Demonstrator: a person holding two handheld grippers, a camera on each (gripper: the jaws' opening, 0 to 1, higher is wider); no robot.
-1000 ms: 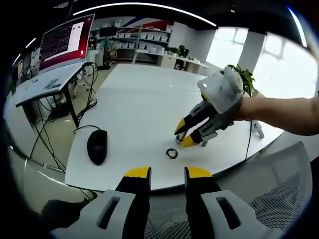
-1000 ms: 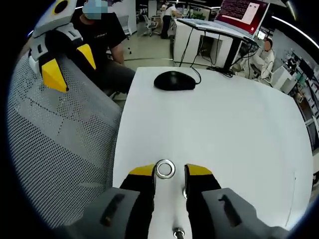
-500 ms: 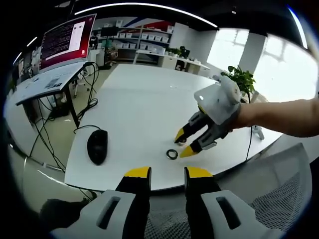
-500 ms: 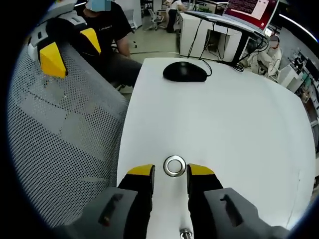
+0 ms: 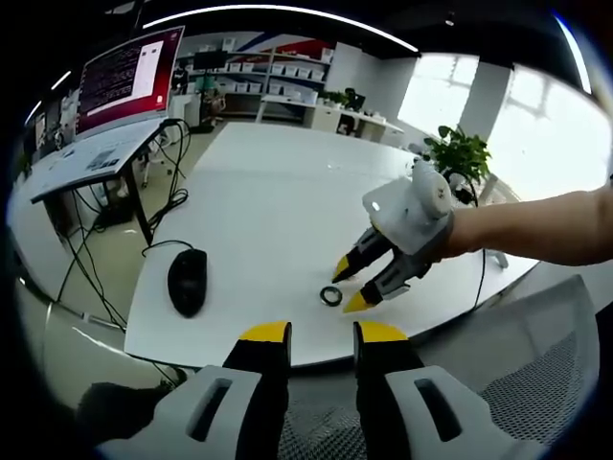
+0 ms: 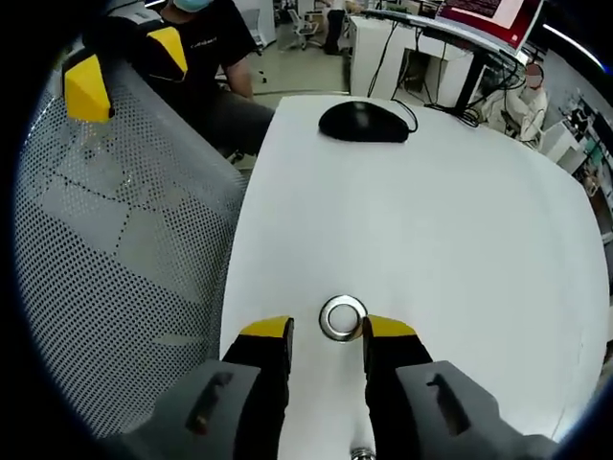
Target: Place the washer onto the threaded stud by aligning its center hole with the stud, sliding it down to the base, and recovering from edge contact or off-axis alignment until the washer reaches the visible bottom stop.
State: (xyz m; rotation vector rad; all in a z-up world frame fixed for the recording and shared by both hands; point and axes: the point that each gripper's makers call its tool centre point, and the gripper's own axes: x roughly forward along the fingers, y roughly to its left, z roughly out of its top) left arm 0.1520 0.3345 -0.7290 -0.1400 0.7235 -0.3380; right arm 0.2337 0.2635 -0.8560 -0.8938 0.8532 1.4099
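1. A metal washer (image 6: pixel 343 317) lies flat on a white table (image 6: pixel 460 220). It sits near the table's edge, just ahead of the right gripper (image 6: pixel 327 329), whose yellow-tipped jaws stand apart with nothing held between them.
2. In the right gripper view the washer lies in line with the gap between the two fingertips (image 6: pixel 267 328). It seems close to the right-hand tip, though whether they touch cannot be told.
3. The left gripper view shows the same washer (image 5: pixel 330 296) as a small dark ring on the table (image 5: pixel 259 211). The right gripper (image 5: pixel 347 285) is angled down beside it at the end of a person's bare forearm (image 5: pixel 536 228), its two tips on either side of the ring's right-hand edge.
4. The left gripper (image 5: pixel 322 332) hangs off the table over a grey mesh chair back (image 5: pixel 536 383). Its jaws are apart and empty, well clear of the washer.
5. A black computer mouse (image 6: pixel 363 122) rests on the far part of the table with its cable trailing off the edge. In the left gripper view it (image 5: pixel 187 281) lies to the washer's left.
6. A small screw-like metal tip (image 6: pixel 361 451) shows at the bottom of the right gripper view, between the gripper's arms. What it is cannot be told.
7. Behind the table a monitor (image 5: pixel 127 79) glows red on a desk. A potted plant (image 5: pixel 458 153) stands by the bright windows.
8. A seated person in a black shirt (image 6: pixel 205 48) appears beyond the chair back (image 6: pixel 124 240).
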